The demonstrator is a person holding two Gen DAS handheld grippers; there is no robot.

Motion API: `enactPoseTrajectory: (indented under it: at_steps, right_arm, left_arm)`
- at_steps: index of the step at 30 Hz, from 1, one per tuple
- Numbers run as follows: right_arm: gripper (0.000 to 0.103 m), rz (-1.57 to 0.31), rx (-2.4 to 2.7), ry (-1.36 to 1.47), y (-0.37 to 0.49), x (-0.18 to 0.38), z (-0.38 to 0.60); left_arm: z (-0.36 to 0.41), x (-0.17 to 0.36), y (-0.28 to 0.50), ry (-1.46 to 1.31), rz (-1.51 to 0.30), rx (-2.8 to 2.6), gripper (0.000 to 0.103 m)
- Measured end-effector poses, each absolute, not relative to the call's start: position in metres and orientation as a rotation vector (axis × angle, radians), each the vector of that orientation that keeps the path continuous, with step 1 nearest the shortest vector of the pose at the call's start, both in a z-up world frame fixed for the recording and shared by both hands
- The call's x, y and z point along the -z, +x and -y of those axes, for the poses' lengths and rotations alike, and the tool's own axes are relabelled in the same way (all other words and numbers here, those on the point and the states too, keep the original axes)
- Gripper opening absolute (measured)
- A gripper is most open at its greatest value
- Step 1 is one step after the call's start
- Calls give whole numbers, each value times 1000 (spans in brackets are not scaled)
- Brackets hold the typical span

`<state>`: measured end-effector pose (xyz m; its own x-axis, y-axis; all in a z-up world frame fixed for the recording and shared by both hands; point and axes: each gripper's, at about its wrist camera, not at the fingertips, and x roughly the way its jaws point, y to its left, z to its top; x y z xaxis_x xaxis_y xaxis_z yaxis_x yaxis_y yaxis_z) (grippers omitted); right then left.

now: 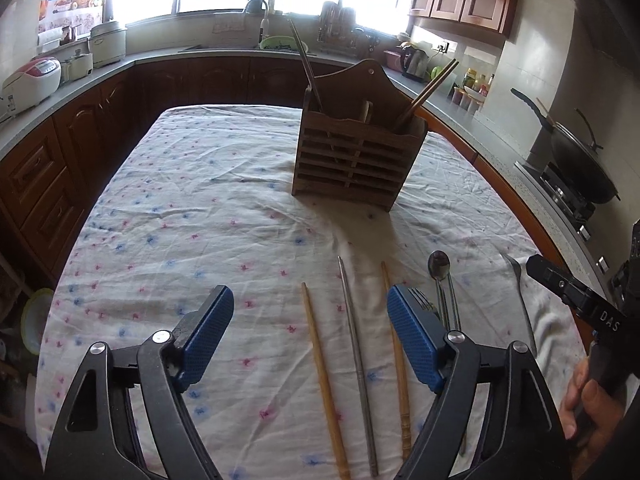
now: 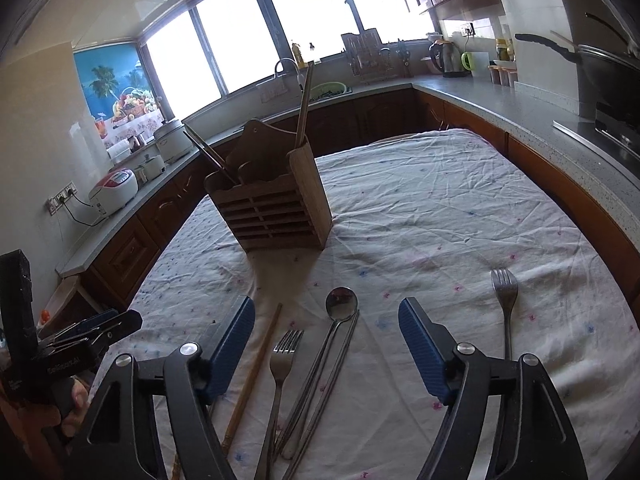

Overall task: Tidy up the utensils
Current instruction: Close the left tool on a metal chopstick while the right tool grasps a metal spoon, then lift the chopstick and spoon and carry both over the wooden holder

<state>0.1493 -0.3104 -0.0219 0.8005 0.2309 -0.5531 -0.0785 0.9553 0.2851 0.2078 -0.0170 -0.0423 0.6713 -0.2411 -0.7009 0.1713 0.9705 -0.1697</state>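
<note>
Wooden holder [image 1: 352, 152] upright on cloth [image 1: 200, 208]; both grippers' jaws spread.

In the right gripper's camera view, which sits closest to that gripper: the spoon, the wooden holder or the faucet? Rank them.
1. Spoon: on the cloth, just ahead between the fingers.
2. Wooden holder: mid-table, ahead and left.
3. Faucet: at the far counter by the window.
</note>
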Motion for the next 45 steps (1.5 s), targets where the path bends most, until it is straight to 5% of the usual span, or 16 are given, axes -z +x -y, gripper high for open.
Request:
enactPoseTrajectory:
  at_steps: [8,15,21,29,45]
  right_arm:
    - [41,-745,-163,240,173,45,302]
    - [28,-836,-155,233,197,66,295]
    - [22,-891,-123,226,214,82,295]
    - [13,-926,-102,179,226,98,289]
    - [4,-922,-123,155,230,97,289]
  left_arm:
    - [38,62,232,-40,-894,274,53]
    - [63,75,259,-20,-970,343,47]
    - [74,87,282,-9,-1025,359,39]
    - [89,114,302,36,-1111,377,16]
    - [93,109,298,33,-1071,381,4]
